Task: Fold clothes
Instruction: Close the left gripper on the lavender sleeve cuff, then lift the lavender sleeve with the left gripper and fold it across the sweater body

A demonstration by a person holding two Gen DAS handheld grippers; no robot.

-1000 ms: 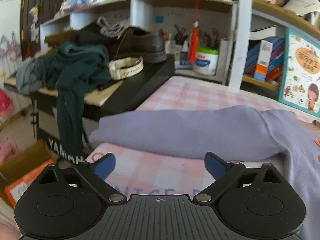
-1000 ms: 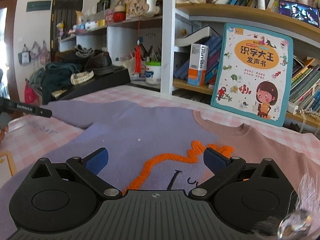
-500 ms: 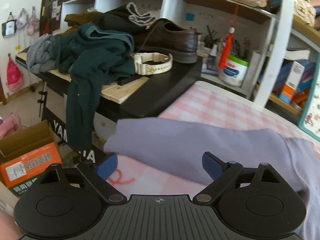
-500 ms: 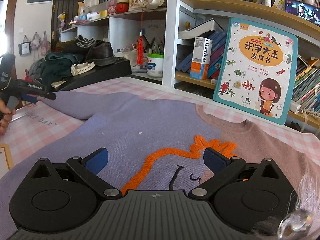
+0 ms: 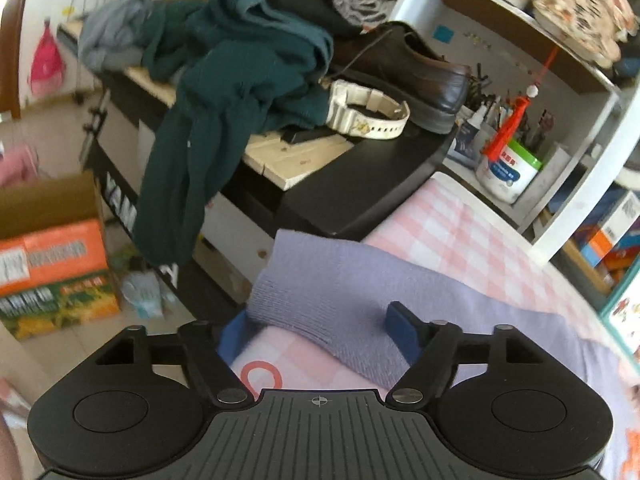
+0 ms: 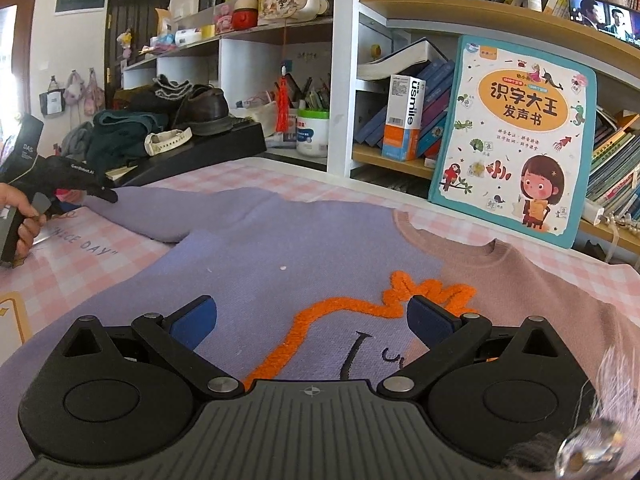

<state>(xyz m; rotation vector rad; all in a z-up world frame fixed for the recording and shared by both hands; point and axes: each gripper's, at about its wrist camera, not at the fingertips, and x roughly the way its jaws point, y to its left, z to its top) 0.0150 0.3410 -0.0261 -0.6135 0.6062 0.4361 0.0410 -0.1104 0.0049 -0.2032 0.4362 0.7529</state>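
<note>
Where the shelving behind the bench opens into cubbies, a white tub with a green lid stands beside a holder crammed with pens, and a red tassel hangs in front of them. On the floor below the left wrist view, an orange cardboard box sits with its flaps up; what it holds cannot be made out. A dark green garment, a brown shoe and a white strap are piled on the black keyboard top just beside the bench.

The sweater, purple with a pink right part and an orange fuzzy motif, lies spread flat on the pink checked bench cover, its neckline toward the standing picture book. Its purple sleeve stretches out toward the bench's left edge.

The left gripper is spread wide with its fingers either side of the sleeve's ribbed cuff: the left pad sits partly under the cuff edge and the right one rests on the knit, not yet closed on it. In the right wrist view this gripper shows at the sleeve end, held by a hand.

The right gripper is also wide apart and empty, hovering low over the sweater's chest, with the orange motif between its fingers.
</note>
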